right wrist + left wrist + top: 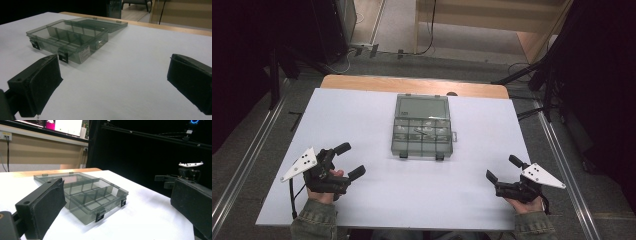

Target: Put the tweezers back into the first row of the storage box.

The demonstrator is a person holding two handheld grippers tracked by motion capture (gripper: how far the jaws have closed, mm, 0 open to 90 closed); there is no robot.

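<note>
My black left gripper (349, 160) and black right gripper (502, 168) carry white dotted plates. At twelve o'clock lies the smoky grey see-through box (422, 127) with black latches, on a white sheet (362, 115) edged tan.

Bare white table (362, 120) all round; only the open organizer box (422, 131) obstructs.

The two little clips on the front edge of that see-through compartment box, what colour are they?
Black. The two clips on the smoky-grey transparent plastic compartment box show best in the left gripper view.
</note>
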